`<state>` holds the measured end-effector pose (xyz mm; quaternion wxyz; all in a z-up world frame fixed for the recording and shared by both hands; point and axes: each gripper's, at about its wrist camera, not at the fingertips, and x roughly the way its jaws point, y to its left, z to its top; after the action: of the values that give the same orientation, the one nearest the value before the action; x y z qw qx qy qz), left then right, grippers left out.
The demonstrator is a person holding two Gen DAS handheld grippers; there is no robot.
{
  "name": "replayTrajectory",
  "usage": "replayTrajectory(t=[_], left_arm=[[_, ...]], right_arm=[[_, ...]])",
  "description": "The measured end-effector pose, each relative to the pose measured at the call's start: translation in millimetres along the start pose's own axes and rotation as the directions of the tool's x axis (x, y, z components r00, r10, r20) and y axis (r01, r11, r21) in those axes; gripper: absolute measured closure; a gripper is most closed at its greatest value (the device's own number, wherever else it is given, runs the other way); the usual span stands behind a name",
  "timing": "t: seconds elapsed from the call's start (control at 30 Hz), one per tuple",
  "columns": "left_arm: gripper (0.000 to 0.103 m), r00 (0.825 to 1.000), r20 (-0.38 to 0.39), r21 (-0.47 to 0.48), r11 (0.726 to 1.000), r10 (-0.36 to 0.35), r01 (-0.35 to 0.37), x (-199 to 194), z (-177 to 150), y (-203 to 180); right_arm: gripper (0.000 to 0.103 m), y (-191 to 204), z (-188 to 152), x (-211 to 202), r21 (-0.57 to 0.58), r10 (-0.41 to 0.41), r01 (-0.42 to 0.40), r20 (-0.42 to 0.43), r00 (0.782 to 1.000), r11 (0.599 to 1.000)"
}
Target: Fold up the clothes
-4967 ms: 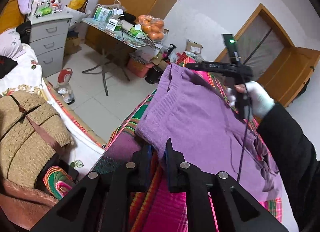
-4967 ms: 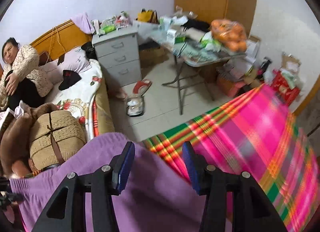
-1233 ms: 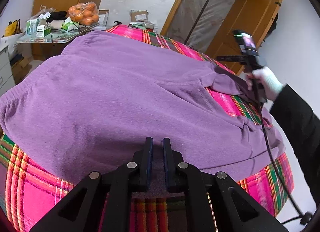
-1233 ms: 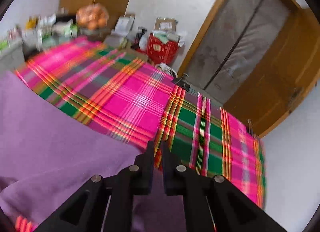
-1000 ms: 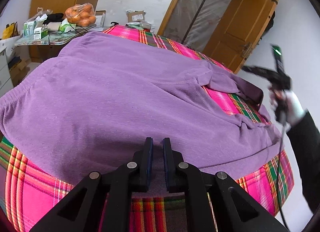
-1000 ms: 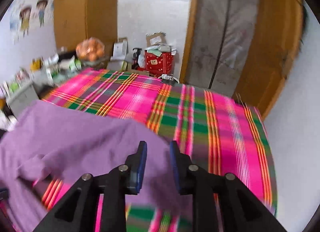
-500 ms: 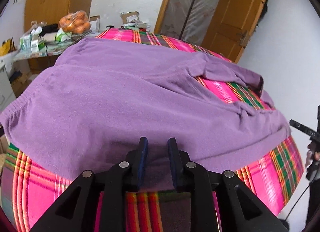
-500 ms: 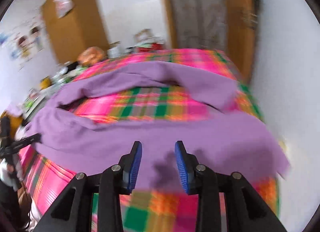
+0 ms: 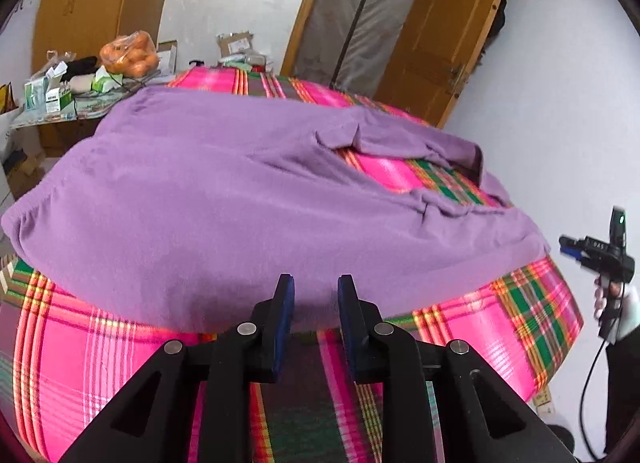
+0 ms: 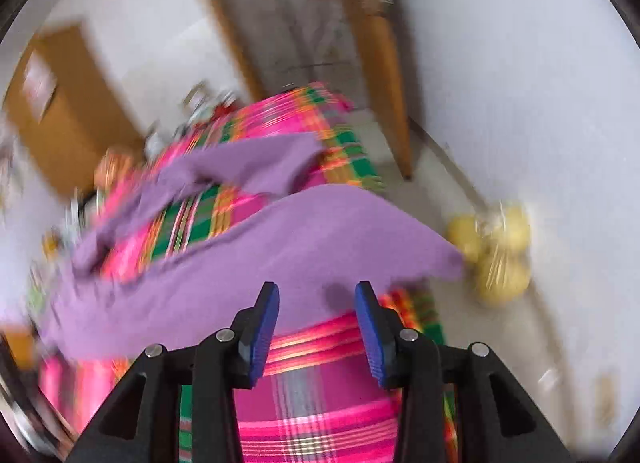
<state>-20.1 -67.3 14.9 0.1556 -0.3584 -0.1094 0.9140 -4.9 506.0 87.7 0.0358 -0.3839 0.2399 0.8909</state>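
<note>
Purple trousers (image 9: 208, 191) spread flat; legs parted; wrinkled crotch.

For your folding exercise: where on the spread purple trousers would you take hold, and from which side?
Grip the purple trousers at the near leg's hem corner, coming in from the bed's edge: it overhangs the plaid blanket, so the open right tongs can close around it.
</note>
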Motion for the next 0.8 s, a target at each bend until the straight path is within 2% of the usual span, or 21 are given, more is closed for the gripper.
replayTrajectory(t=[0.17,0.23,0.33,0.57,0.73,0.77,0.8], left_arm=[[0.076,1.000,0.007,-0.022,1.000,-0.014,0.014,9.1,14.3,4.0],[0.076,1.000,-0.012,-0.033,0.999,-0.023,0.023,22.5,19.2,3.8],[0.076,0.999,-0.042,-0.042,0.999,-0.017,0.015,35.7,18.7,4.1],[0.076,0.999,-0.045,-0.040,0.999,-0.019,0.018,39.3,15.8,2.1],[0.076,0.999,-0.051,-0.023,1.000,-0.011,0.010,40.0,14.1,-0.6],[0.076,0.999,-0.051,-0.012,1.000,-0.015,0.014,39.0,13.2,-2.5],[0.076,0.998,-0.052,-0.001,1.000,-0.019,0.018,38.0,12.3,-4.5]], right_arm=[[0.059,-57.6,-3.6,4.2,0.261,0.079,-0.079,0.010,0.997,0.962],[0.059,-62.6,-0.2,8.7,0.286,0.115,-0.119,0.028,0.993,0.951],[0.059,-62.5,8.7,19.9,0.298,0.129,-0.131,0.024,0.991,0.946],[0.060,-76.6,7.7,34.6,0.386,0.076,-0.065,-0.014,0.997,0.920],[0.059,-90.7,-0.4,41.3,0.466,0.165,-0.158,0.026,0.986,0.871],[0.061,-90.8,0.1,40.9,0.464,0.165,-0.164,0.039,0.985,0.871],[0.074,-90.1,1.2,40.0,0.455,0.157,-0.163,0.050,0.986,0.875]])
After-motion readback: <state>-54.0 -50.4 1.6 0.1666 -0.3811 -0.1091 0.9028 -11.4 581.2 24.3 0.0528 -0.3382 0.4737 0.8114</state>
